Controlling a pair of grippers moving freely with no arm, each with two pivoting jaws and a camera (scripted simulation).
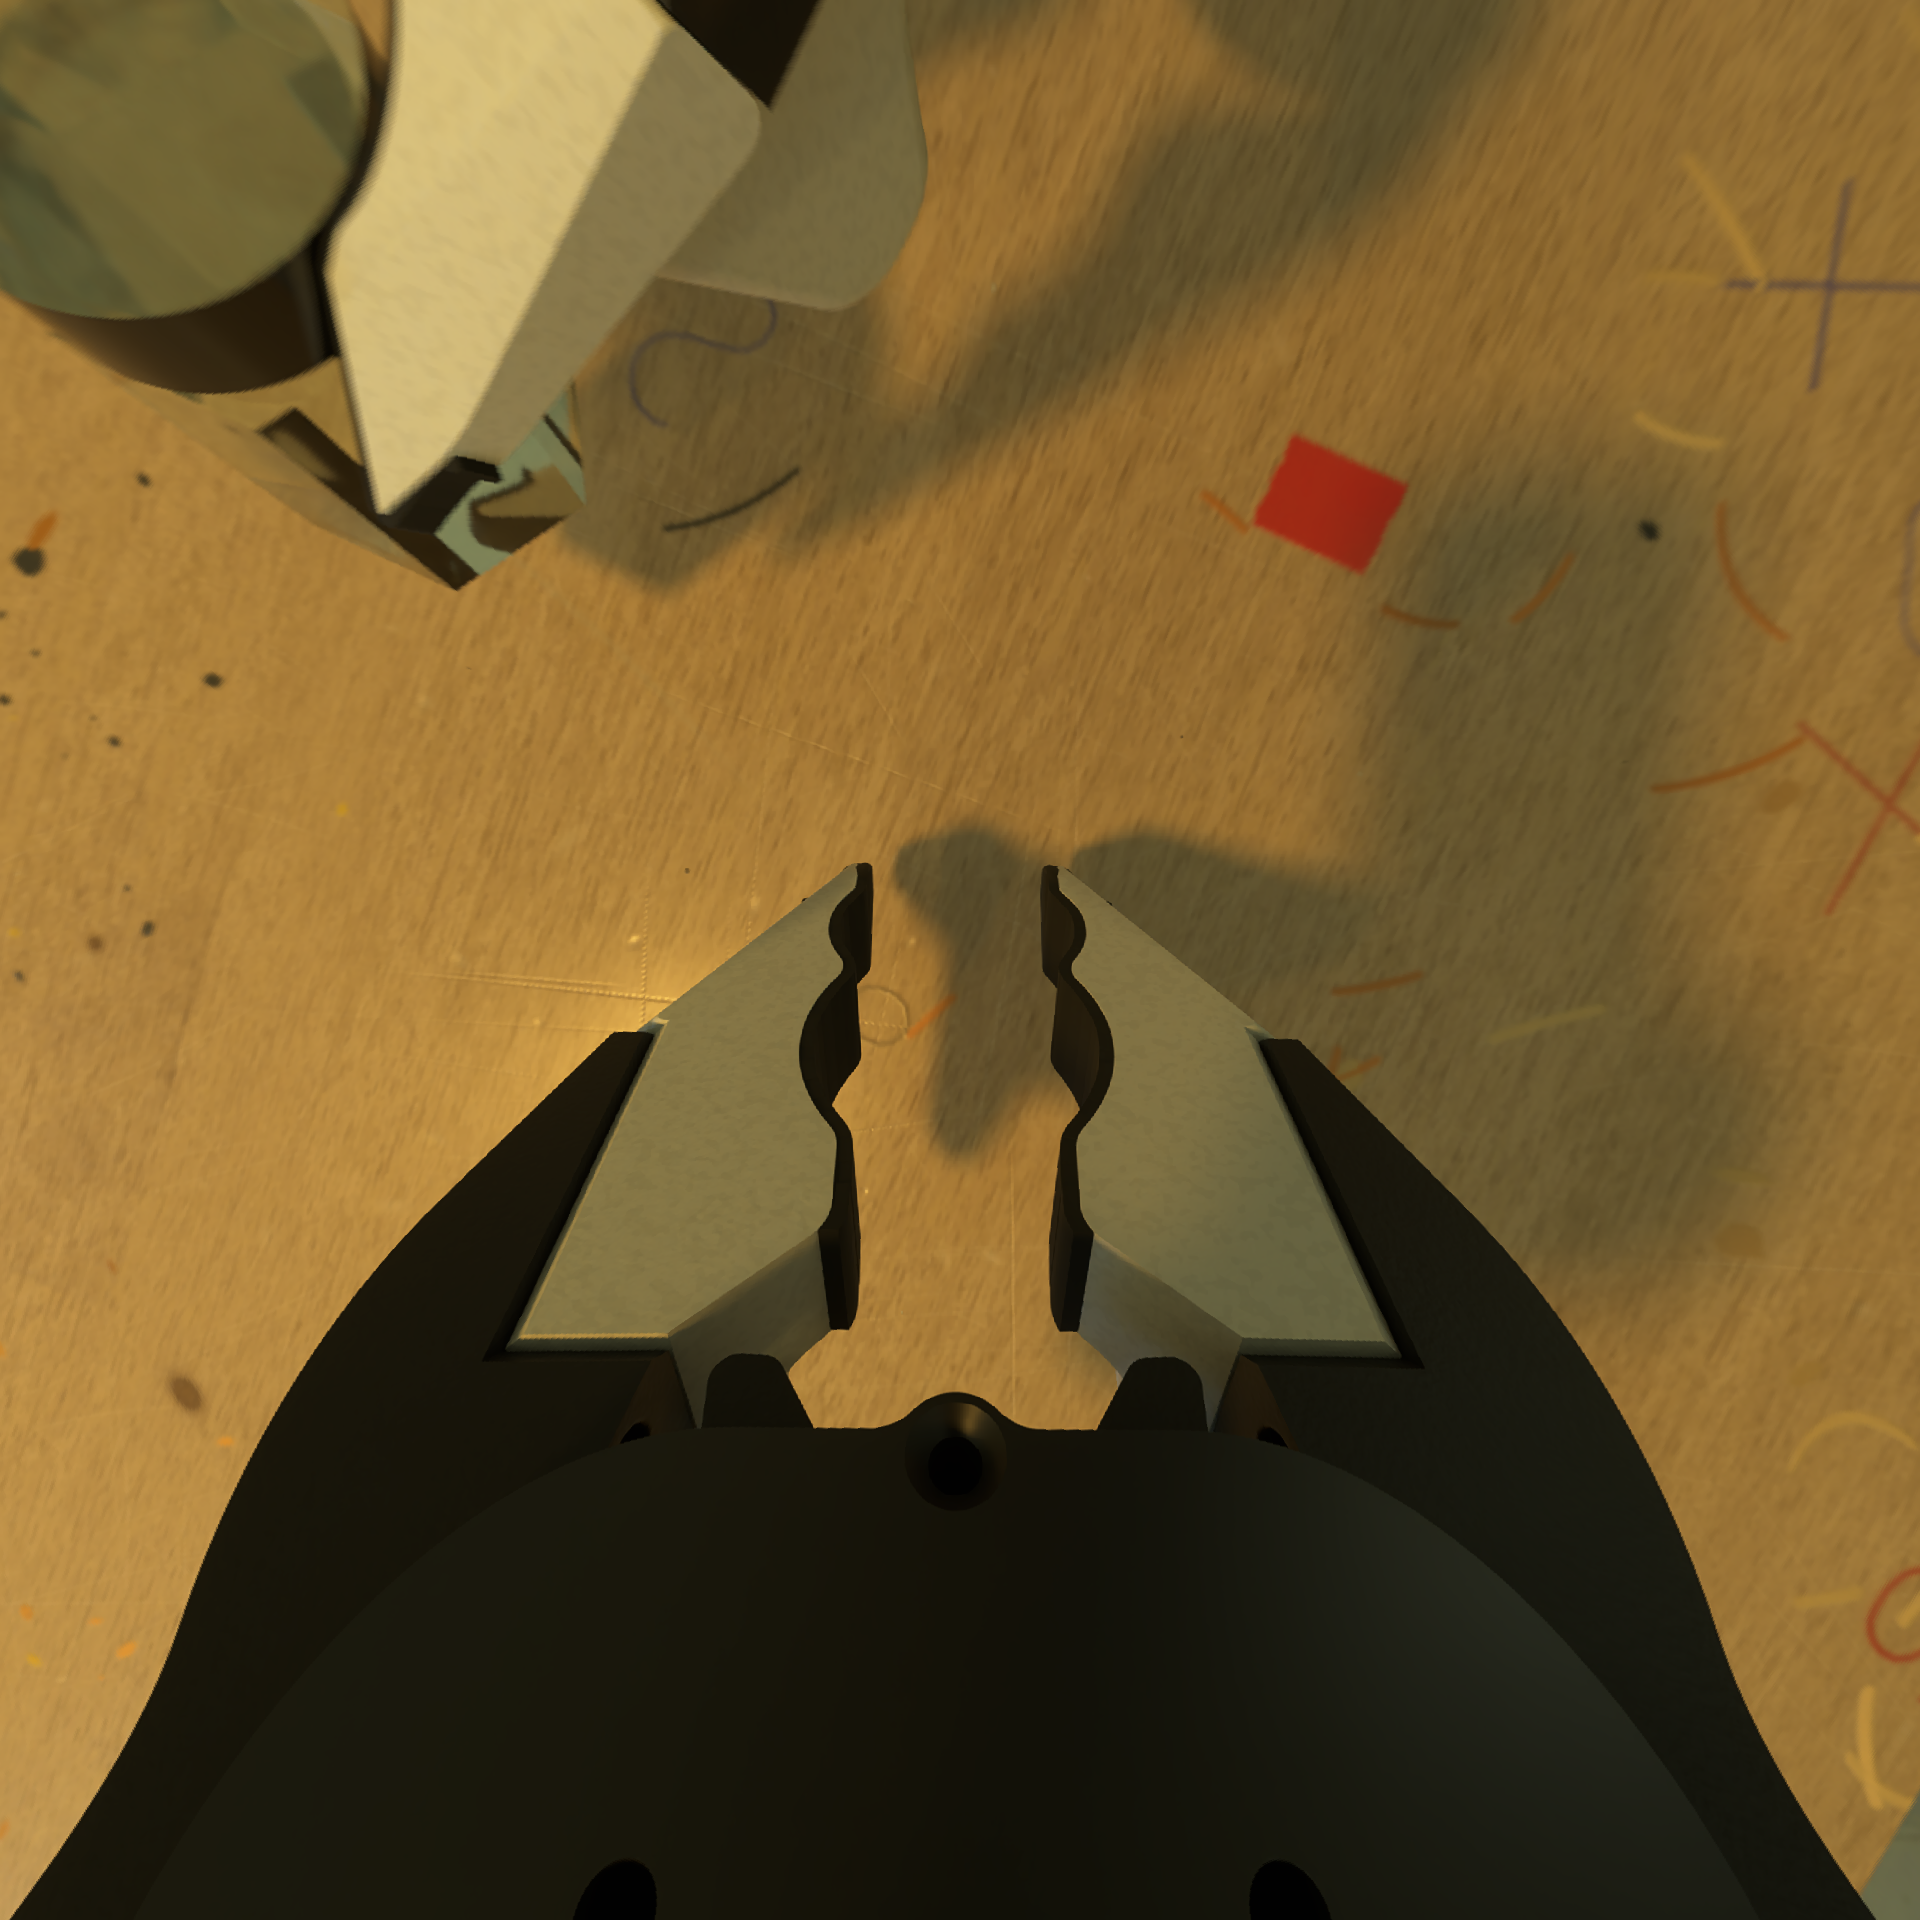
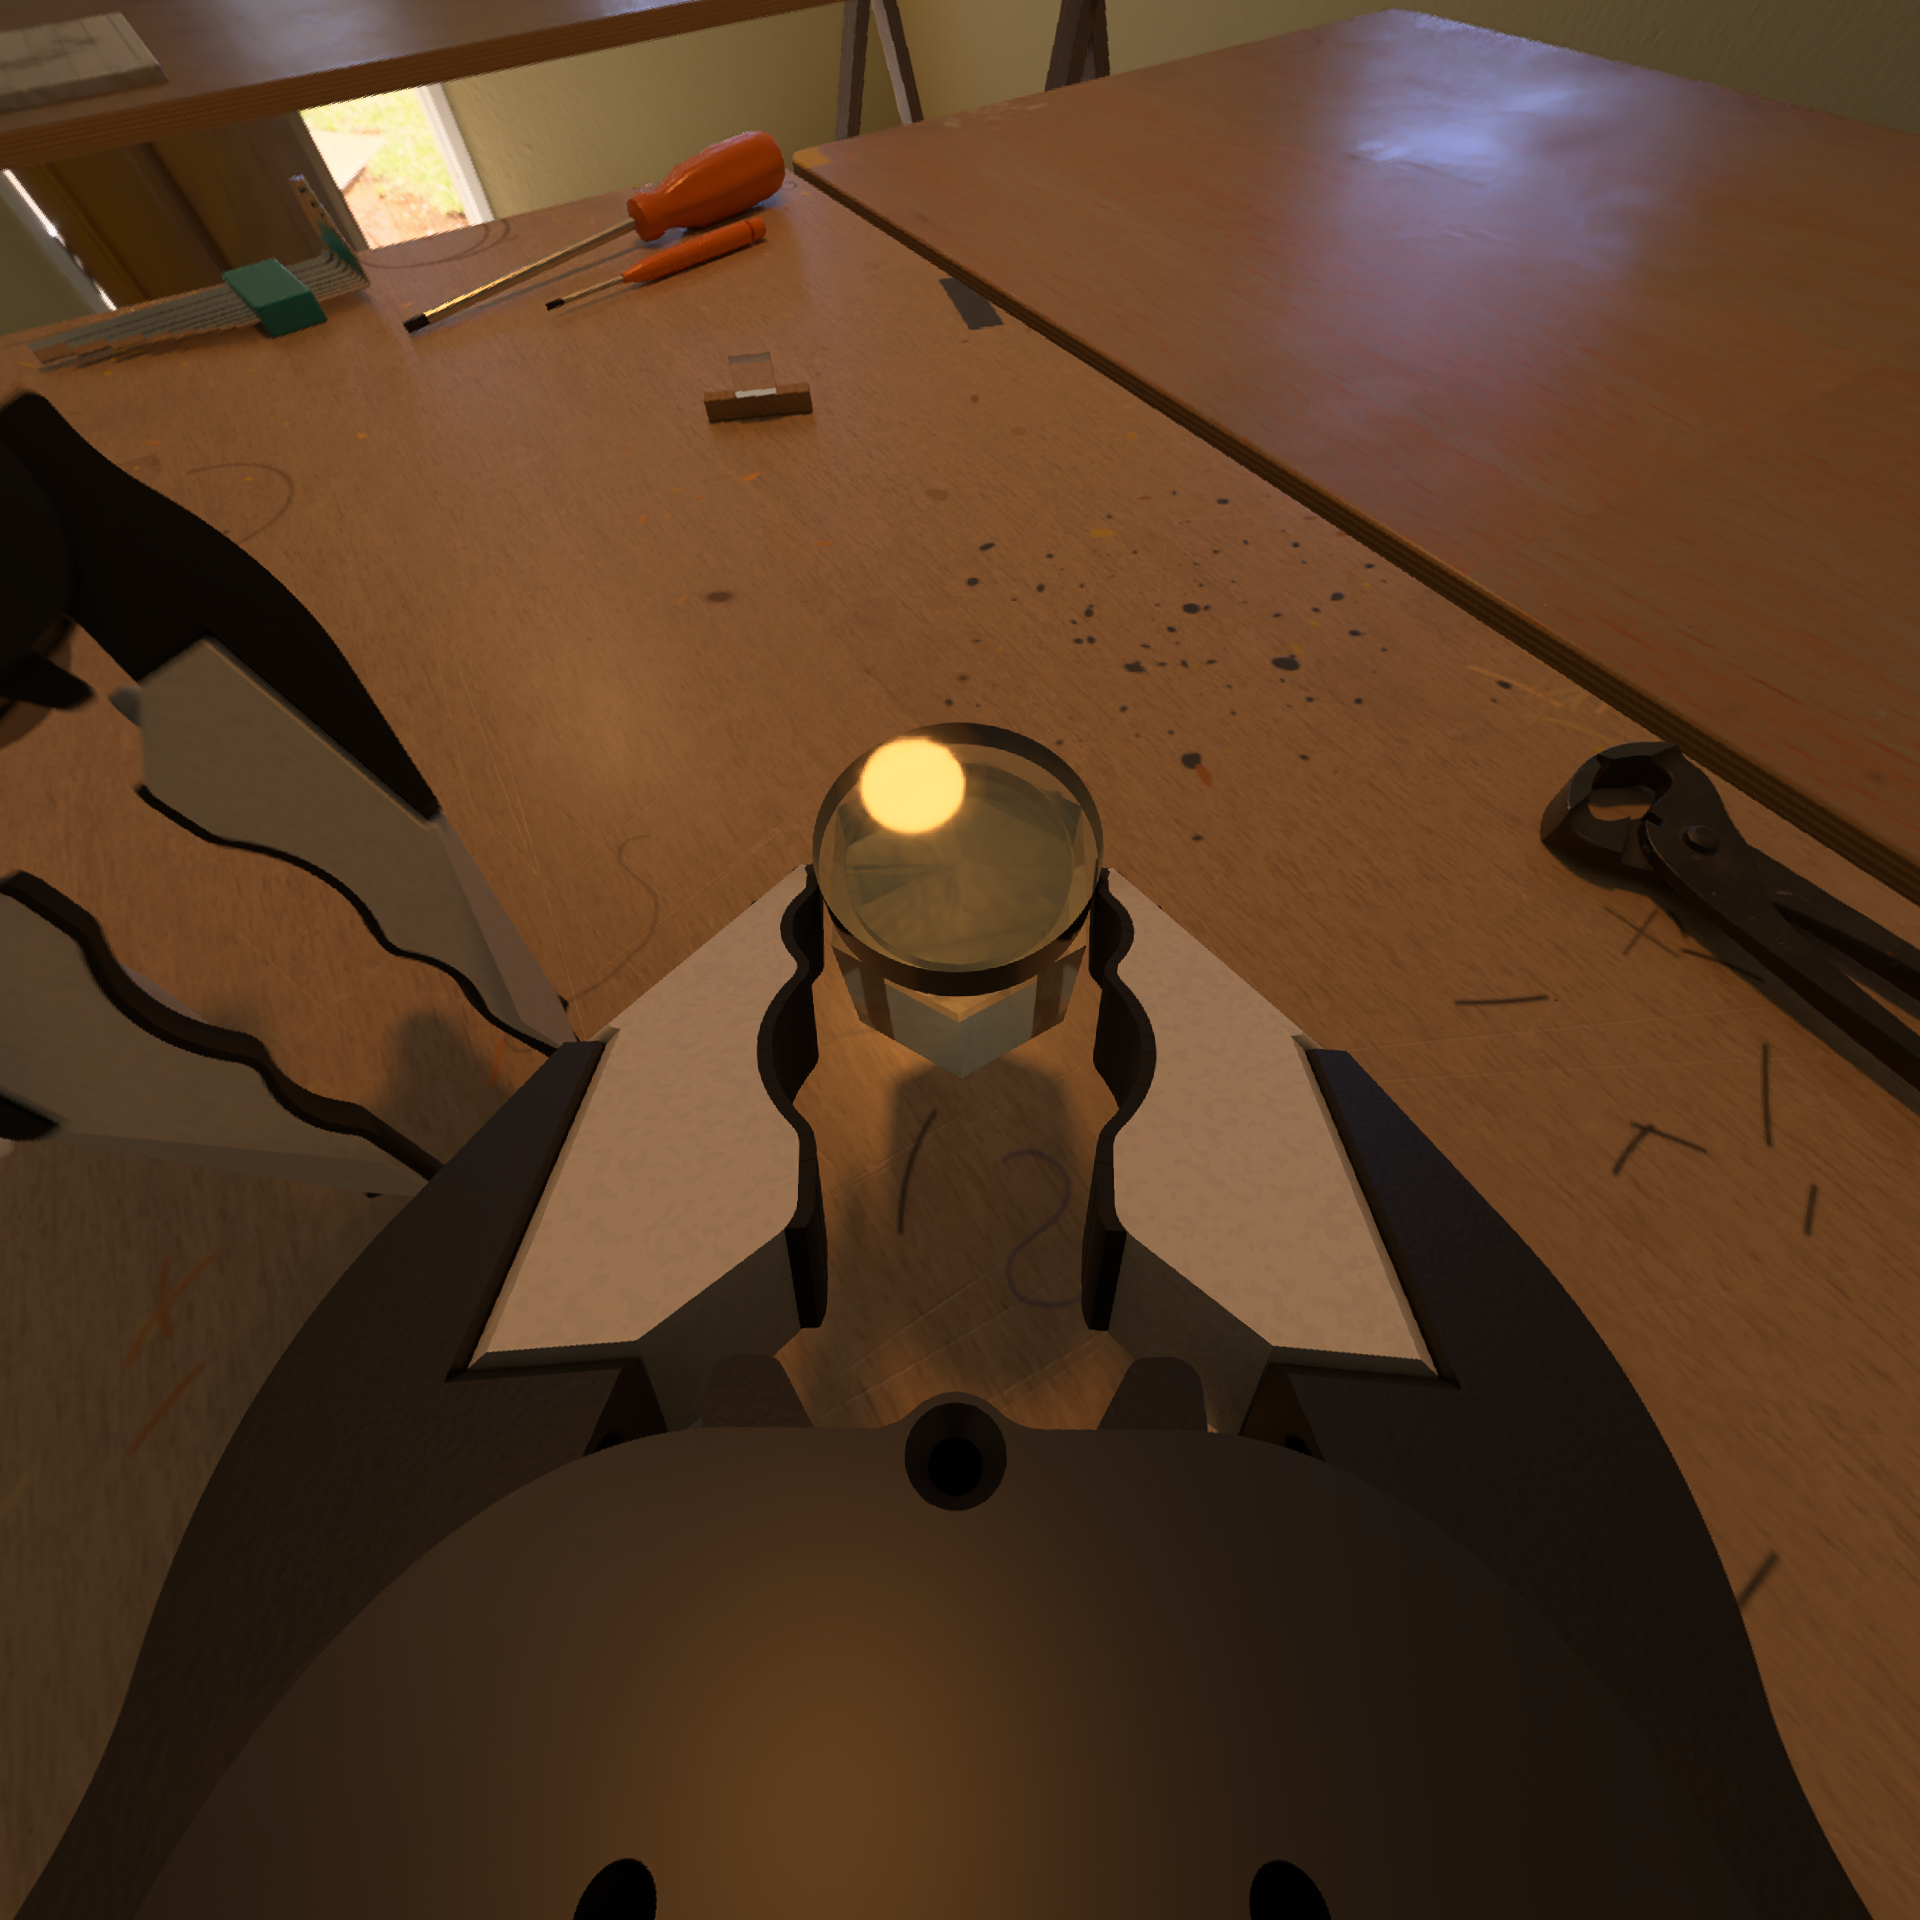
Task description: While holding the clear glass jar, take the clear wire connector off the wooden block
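Observation:
My right gripper is shut on the clear glass jar, gripping it just under its round lid and holding it a little above the table. The wooden block lies farther back on the table with the clear wire connector on top of it. My left gripper is open and empty, pointing down at bare tabletop. It also shows at the left of the right wrist view. The jar and one of the right gripper's fingers show at the top left of the left wrist view.
Two orange-handled screwdrivers and a green hex key set lie at the back. Black pincers lie at the right beside a raised second board. A red square is marked on the tabletop.

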